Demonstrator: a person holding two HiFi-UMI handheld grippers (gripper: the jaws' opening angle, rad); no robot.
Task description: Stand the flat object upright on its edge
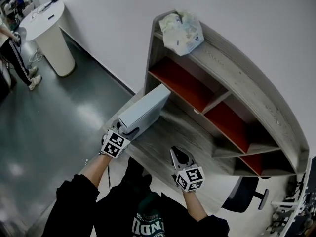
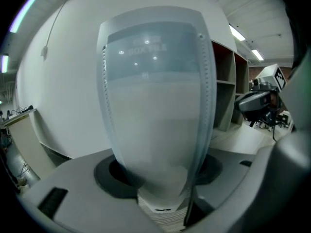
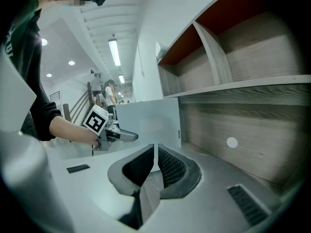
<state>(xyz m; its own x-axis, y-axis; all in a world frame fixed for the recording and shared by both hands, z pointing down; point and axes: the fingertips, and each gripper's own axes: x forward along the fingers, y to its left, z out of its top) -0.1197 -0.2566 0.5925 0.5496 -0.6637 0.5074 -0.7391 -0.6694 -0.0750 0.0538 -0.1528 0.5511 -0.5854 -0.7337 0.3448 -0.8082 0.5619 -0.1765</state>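
Wooden shelf unit (image 1: 227,78) with red back panels rises beyond both sets of fingers, with a crumpled bag (image 1: 181,31) on top. Left gripper (image 1: 129,128) jaws are wide, clamped on a pale grey box file (image 1: 147,108) standing on edge on the desk (image 1: 163,137). Right gripper (image 1: 178,153) is closed, empty, well apart from the file.

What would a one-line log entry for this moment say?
left gripper: jaws shut on box file | box file: upright on edge, over desk | right gripper: jaws shut, empty, clear of box file
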